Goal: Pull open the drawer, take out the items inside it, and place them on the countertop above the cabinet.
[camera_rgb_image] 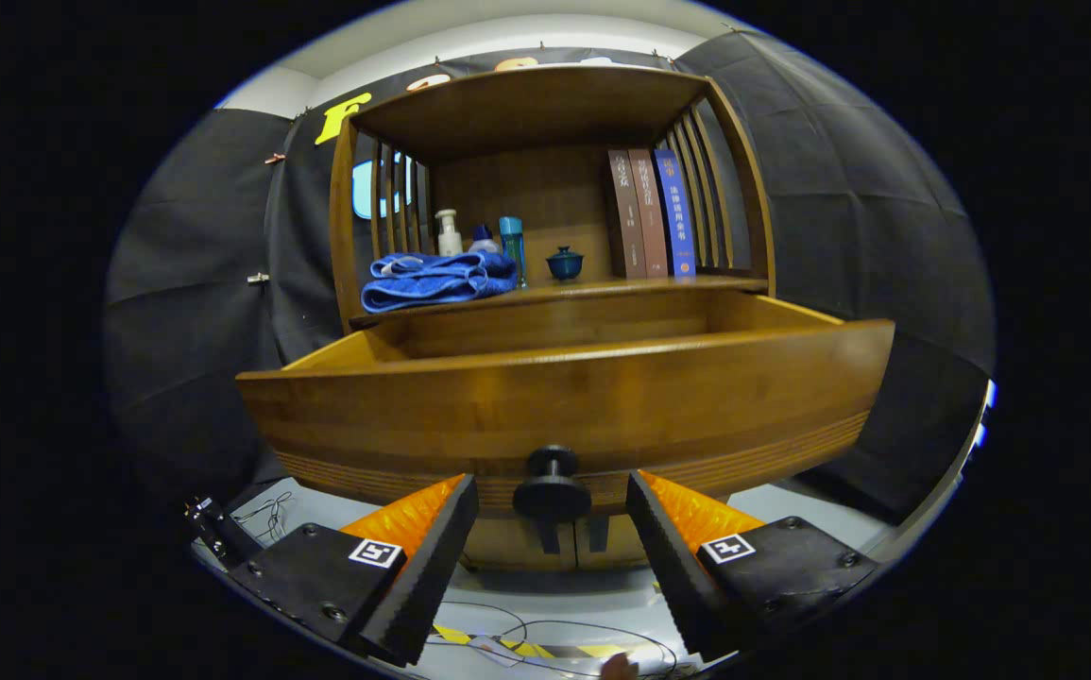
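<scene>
Two fingers apart | tongs (553, 529) | drawer (564, 406) knob (552, 491) between, untouched

The drawer (564, 406) stood pulled out from the cabinet. The gripper (553, 529) was spread wide, its knob (552, 491) between the fingers, untouched.

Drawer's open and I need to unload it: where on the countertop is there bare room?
Gripper is open, fingers either side of the drawer knob. Free: the countertop between the blue lidded cup and the books. Crowded: the blue towel end, bottles behind it.
</scene>
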The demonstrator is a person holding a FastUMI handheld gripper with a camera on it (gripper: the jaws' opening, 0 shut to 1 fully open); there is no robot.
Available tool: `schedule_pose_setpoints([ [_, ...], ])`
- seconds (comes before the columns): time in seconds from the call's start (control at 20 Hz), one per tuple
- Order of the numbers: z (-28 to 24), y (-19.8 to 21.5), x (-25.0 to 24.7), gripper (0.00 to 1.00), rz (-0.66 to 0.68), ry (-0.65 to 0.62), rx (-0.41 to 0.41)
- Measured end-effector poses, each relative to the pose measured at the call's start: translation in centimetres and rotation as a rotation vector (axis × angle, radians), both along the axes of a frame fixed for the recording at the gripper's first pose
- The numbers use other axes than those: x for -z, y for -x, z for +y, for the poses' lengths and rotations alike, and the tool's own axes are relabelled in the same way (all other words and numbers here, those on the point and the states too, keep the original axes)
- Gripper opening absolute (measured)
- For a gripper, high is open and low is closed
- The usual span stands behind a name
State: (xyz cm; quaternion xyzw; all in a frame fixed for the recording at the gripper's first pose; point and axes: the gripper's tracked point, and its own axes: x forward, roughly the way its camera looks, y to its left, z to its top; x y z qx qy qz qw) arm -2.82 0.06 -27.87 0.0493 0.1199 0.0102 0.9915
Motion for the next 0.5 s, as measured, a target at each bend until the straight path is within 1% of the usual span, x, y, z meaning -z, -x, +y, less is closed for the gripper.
schedule_pose_setpoints([
  [0.2,0.0,-0.6,-7.4,0.99,-0.064,0.043,-0.047],
  [0.3,-0.2,-1.8,-10.8,0.99,-0.061,0.041,-0.06],
  [0.4,-0.5,-3.6,-12.6,0.99,0.01,-0.001,-0.052],
  [0.5,-1.1,-5.8,-12.5,0.99,0.145,-0.069,-0.026],
])
